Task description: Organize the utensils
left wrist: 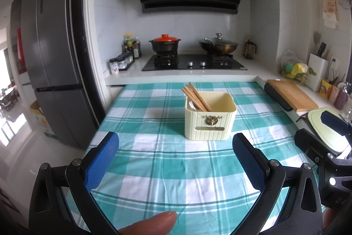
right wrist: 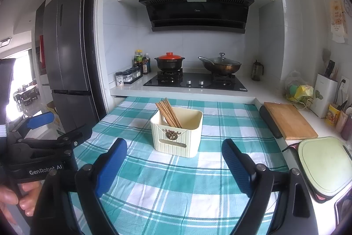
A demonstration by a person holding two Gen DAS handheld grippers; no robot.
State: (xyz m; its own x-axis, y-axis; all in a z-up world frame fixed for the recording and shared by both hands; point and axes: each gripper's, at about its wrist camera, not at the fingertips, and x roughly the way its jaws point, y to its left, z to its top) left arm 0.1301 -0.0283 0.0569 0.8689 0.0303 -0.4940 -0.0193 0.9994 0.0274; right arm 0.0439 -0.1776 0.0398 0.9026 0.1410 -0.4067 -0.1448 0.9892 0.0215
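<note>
Two grippers, both spread wide with nothing between the pads: left gripper [left wrist: 176,147], right gripper [right wrist: 175,151]. Cream utensil box [left wrist: 210,122] sits on checked cloth [left wrist: 167,169] just beyond the fingertips, roughly centred ahead of each pair. Chopsticks [left wrist: 195,96] lean in its left compartment, spoon [left wrist: 191,104] beside them.

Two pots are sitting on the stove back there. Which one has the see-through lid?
The wok-like pan on the right burner, with the long handle: its lid is clear glass with a metal knob. The black pot on the left burner has a solid orange-red lid.
</note>
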